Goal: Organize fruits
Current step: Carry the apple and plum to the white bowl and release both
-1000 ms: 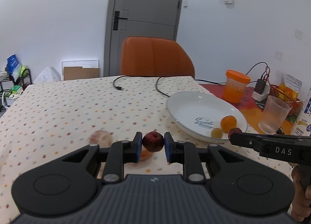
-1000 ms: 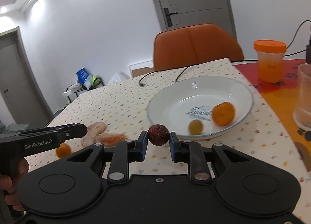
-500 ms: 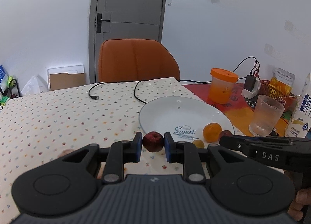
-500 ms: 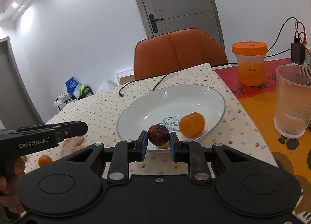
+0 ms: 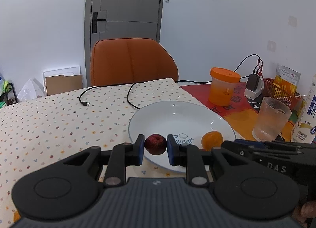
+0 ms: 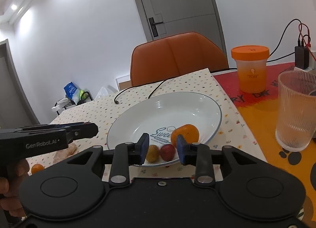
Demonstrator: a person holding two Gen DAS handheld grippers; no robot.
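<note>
My left gripper [image 5: 155, 147] is shut on a dark red fruit [image 5: 155, 144] and holds it over the near left rim of the white plate [image 5: 177, 113]. An orange [image 5: 212, 140] lies in the plate. My right gripper [image 6: 162, 147] is open above the plate's [image 6: 154, 113] near rim. Below it in the plate lie a red fruit [image 6: 167, 152], a small yellow fruit [image 6: 152, 150] and the orange [image 6: 184, 132]. The left gripper's side [image 6: 49, 134] shows at the left of the right wrist view. The right gripper's side [image 5: 266, 154] shows at the right of the left wrist view.
A ribbed glass [image 6: 296, 109] and an orange-lidded cup [image 6: 250, 68] stand right of the plate. A small orange fruit [image 6: 37, 168] and peel pieces [image 6: 65, 152] lie on the dotted cloth at left. A black cable [image 5: 106, 95] and an orange chair [image 5: 132, 62] are behind.
My right gripper has opened and let its red fruit go into the plate. My left gripper has carried its dark red fruit right, up to the plate's rim.
</note>
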